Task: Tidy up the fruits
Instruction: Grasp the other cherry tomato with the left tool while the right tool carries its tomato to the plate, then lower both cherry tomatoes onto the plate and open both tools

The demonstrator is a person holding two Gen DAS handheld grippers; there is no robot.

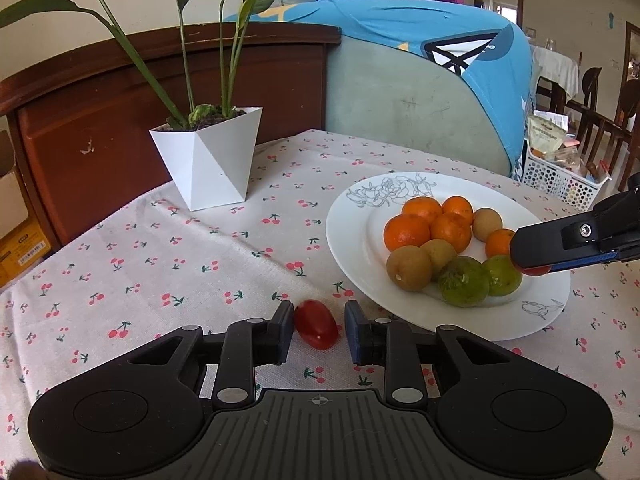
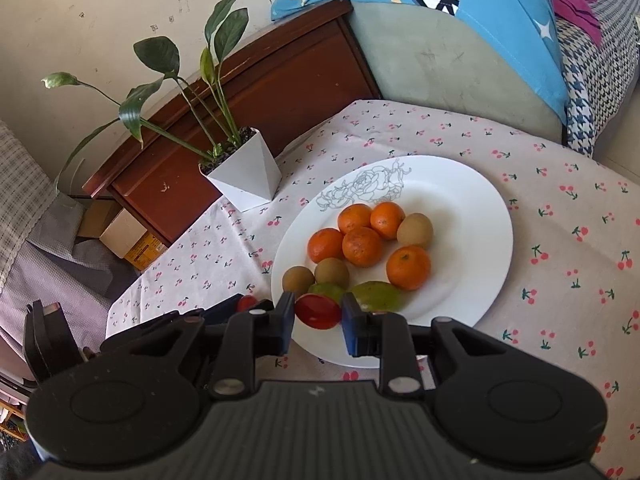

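Table: cherry-print cloth, fills the middle and lower frame in both views. Cloth is loose fabric; a dragged finger could bunch it and shift whatever rests on it.

Pot, upper left of the left view, well apart from the work. No risk seen unless an arm swings wide into the leaves.

Plate, centre of the right view, right of centre in the left view. Oranges, brown fruits and green fruits are crowded toward its near edge. Little free space is left there, so a round fruit released onto the pile could roll off the rim onto the cloth, or a neighbour could be knocked out.

Right gripper, lower centre of the right view: a red tomato is pinched between the pads, hovering at the plate's near rim just above the green fruits. The skin is smooth and soft; too tight and it gets crushed, too loose and it slips. A free spot further in would be safer for release.

Left gripper, lower centre of the left view: fingers spread either side of a second tomato lying on the cloth just off the plate. One pad looks touching or nearly so, the other is apart. An uneven close could squirt it sideways. Both grippers converging on the same plate edge could collide.
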